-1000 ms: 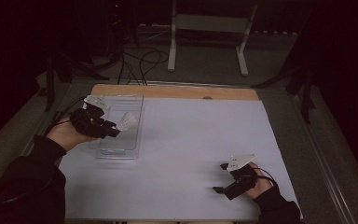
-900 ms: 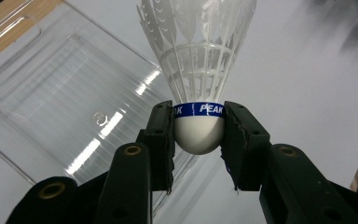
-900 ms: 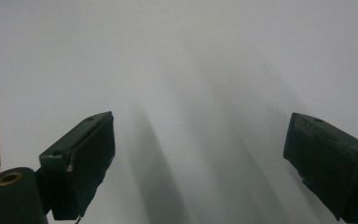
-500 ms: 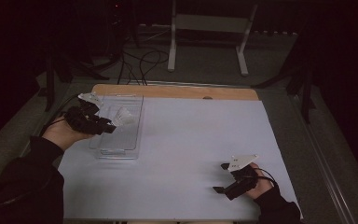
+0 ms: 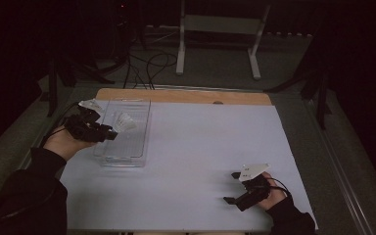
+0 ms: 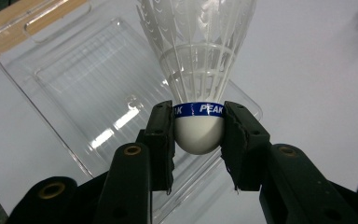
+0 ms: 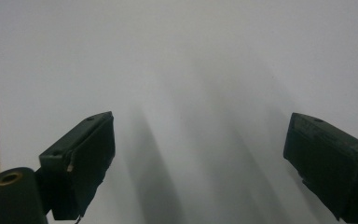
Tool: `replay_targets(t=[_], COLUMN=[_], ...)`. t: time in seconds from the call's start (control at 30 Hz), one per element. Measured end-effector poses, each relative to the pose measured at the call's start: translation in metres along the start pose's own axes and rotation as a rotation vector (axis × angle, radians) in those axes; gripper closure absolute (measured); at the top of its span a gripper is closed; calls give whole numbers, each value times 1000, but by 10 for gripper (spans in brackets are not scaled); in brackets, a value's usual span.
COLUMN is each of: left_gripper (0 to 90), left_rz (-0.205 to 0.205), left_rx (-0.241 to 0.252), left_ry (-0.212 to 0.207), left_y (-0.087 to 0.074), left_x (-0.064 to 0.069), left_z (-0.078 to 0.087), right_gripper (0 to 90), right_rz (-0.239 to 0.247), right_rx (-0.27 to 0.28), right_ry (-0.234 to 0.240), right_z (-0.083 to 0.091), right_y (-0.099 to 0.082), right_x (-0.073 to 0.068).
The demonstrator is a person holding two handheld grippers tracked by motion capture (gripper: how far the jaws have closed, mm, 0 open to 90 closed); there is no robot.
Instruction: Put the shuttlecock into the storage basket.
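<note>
The left tongs (image 6: 198, 140) grip a white feathered shuttlecock with a blue band (image 6: 198, 70) by its cork, above the clear plastic rectangular tray (image 5: 127, 147); setting it down is left. The right tongs (image 5: 237, 188) rest wide and empty on the white desk (image 5: 200, 147), well apart; nothing blocks the way

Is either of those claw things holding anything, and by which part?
The left gripper holds a white shuttlecock by its rounded cork base, above the clear tray. The right gripper is open, holding nothing.
</note>
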State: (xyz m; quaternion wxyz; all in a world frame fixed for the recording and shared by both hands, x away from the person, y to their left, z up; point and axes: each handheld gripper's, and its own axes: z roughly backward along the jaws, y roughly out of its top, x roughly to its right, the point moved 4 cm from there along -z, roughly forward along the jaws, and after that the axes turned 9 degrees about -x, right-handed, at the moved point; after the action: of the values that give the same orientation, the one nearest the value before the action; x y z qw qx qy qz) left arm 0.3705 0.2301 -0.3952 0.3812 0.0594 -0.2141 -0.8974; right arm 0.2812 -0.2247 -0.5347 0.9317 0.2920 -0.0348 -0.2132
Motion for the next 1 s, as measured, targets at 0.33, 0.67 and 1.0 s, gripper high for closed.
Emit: replay_targets(t=[0.33,0.67,1.0], left_gripper=[655,655,655], left_rz=[71,103,128], left_rx=[4,-28,-37], left_ry=[5,56,50], left_y=[-10,-19,-31], left_x=[-7,-16,-23], left_z=[-16,-23,-24], right_gripper=[92,92,92], right_rz=[-2,7,9], right_rx=[14,18,19], right_ry=[0,1,8], right_z=[3,3,4], right_y=[0,0,1], right_x=[0,-1,-3])
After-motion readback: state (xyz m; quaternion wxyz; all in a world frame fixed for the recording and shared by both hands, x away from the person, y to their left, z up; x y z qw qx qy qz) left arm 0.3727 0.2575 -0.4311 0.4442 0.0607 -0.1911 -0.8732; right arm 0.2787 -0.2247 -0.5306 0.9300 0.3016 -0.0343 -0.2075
